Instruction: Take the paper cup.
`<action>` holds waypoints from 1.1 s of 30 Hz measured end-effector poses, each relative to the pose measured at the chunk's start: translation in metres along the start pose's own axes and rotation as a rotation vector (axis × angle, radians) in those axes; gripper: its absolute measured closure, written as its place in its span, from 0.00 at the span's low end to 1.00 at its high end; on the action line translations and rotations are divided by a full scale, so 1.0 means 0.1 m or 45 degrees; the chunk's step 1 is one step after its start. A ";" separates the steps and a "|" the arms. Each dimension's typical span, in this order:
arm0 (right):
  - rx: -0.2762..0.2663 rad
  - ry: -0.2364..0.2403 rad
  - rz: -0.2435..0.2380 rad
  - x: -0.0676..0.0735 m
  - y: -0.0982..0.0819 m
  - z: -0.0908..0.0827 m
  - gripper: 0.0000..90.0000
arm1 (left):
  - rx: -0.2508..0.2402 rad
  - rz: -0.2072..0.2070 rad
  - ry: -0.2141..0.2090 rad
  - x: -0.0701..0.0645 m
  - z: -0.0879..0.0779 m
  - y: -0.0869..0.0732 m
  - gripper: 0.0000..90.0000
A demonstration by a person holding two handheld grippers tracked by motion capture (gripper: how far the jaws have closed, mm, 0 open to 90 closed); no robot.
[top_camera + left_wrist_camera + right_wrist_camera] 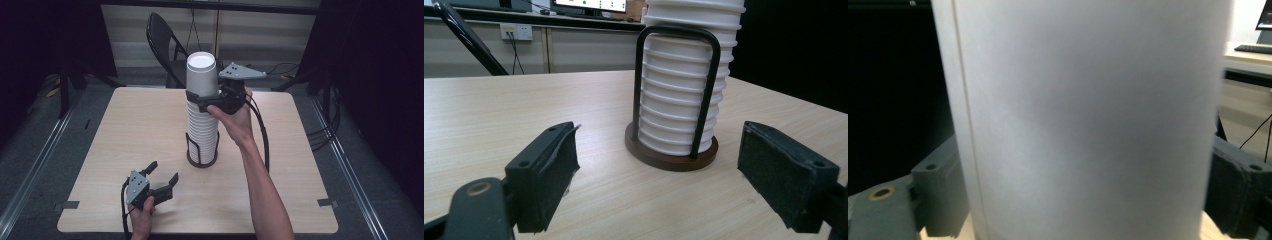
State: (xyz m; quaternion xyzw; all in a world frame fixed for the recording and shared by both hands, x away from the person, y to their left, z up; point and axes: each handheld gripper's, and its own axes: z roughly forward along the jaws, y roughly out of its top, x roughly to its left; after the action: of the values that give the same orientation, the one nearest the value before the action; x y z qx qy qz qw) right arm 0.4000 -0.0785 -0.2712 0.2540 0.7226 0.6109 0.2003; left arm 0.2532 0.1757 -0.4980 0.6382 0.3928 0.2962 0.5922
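Note:
A tall stack of white paper cups [202, 130] stands upside down in a holder with a brown round base [202, 161] at the middle of the table. My right gripper [197, 97] is shut on the top cup [201, 75], near its lower rim. In the right gripper view that cup [1088, 120] sits between both pads [940, 195]. My left gripper [163, 171] rests low near the front left, open and holding nothing. The left gripper view has the stack [684, 100], the black wire hoop [709, 90] and the base [669, 160] beyond its spread jaws [659, 165].
The wooden table [125, 125] has bare surface on all sides of the holder. A black folding chair [165, 45] stands behind its far edge. The right gripper's cable [262, 135] hangs beside the forearm. Dark curtains flank the scene.

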 end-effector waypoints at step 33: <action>-0.140 -0.037 -0.014 0.05 0.29 -0.08 0.15 | -0.003 -0.003 -0.003 0.00 0.00 0.00 0.18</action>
State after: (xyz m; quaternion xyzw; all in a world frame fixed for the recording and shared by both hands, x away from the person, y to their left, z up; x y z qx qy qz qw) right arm 0.3949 -0.0784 -0.2413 0.2476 0.6863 0.6448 0.2278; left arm 0.2529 0.1757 -0.4981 0.6374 0.3925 0.2953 0.5937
